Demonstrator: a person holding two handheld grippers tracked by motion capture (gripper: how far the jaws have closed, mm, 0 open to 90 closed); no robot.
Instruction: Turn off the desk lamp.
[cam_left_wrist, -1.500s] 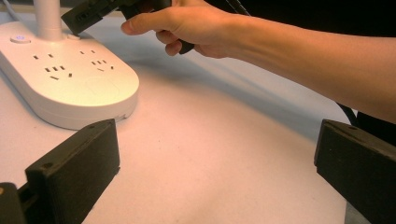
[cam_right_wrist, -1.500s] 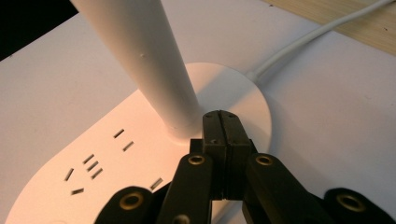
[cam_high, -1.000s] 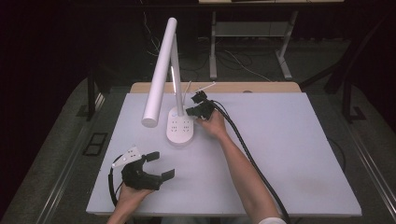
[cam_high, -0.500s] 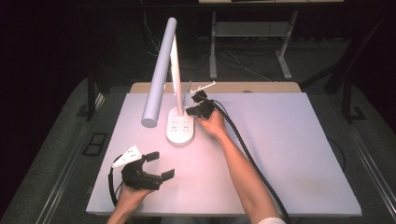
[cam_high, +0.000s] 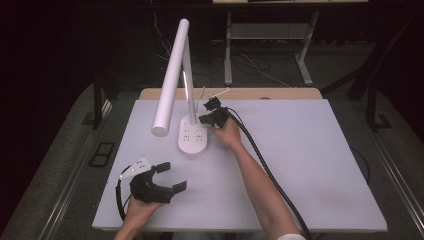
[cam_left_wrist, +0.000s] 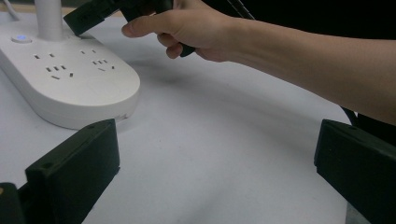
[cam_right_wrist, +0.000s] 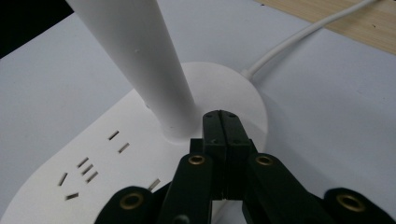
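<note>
On a white table (cam_high: 310, 165) in a dark room, the right gripper (cam_right_wrist: 223, 122), jaws pressed together and empty, sat against the lamp (cam_right_wrist: 140, 60) stem on its base, where a shove might tip it, while the left gripper (cam_high: 170, 176) rested wide open nearby.

You are in a dim lab or recording room: a bare white desk (cam_high: 300, 165) stands on grey carpet (cam_high: 60, 165). At twelve o'clock, loose cables (cam_high: 250, 62) trail under a metal-legged bench (cam_high: 265, 35).
</note>
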